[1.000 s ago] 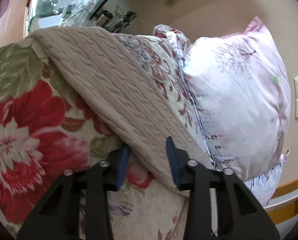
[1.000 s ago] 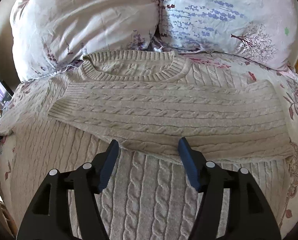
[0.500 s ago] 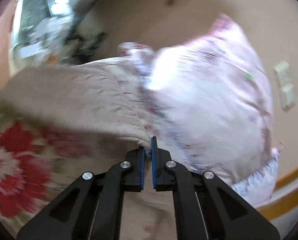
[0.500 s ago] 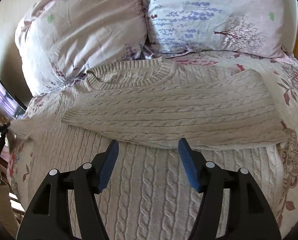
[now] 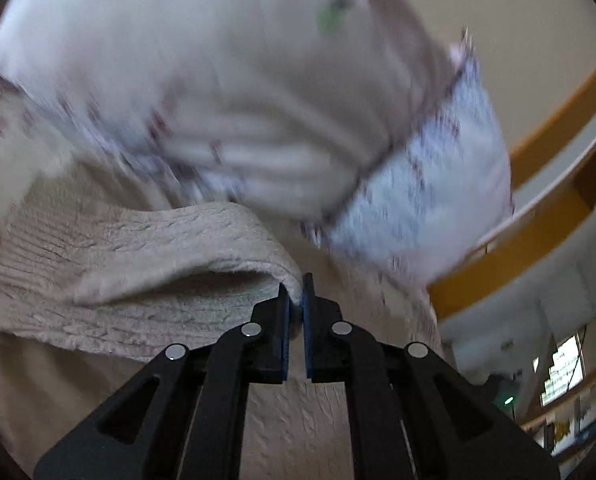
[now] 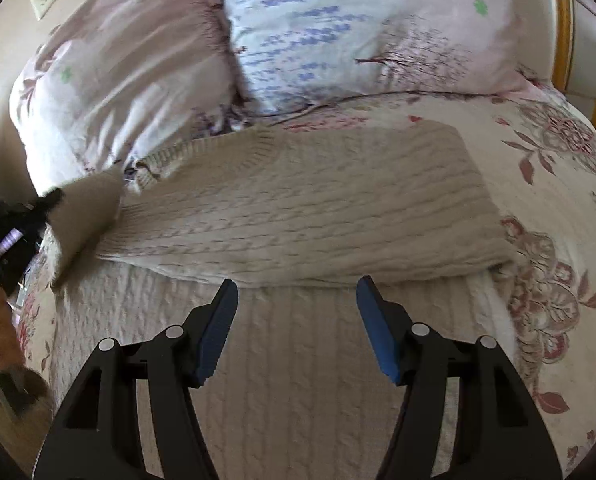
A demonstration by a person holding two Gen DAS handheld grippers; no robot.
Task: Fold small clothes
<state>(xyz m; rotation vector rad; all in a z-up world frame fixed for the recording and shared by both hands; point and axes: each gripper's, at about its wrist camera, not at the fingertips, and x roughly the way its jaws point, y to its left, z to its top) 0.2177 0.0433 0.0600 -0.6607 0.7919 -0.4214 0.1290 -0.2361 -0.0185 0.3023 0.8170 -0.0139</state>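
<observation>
A beige cable-knit sweater point(image 6: 298, 216) lies on the bed with one sleeve folded across its chest. My left gripper point(image 5: 295, 288) is shut on the sweater's other sleeve point(image 5: 146, 256) and holds it lifted off the bed. In the right wrist view that lifted sleeve point(image 6: 86, 212) hangs from the left gripper point(image 6: 52, 198) at the far left edge. My right gripper point(image 6: 297, 292) is open and empty, hovering over the sweater's lower body just below the folded sleeve.
Two floral pillows point(image 6: 338, 32) lean at the head of the bed behind the sweater. The floral quilt point(image 6: 558, 208) extends to the right. A wooden headboard rail point(image 5: 538, 216) and a wall stand behind the pillows.
My left gripper closed on the sleeve edge and has lifted and swung it toward the pillows. The right gripper stayed open and drifted slightly left over the sweater.
</observation>
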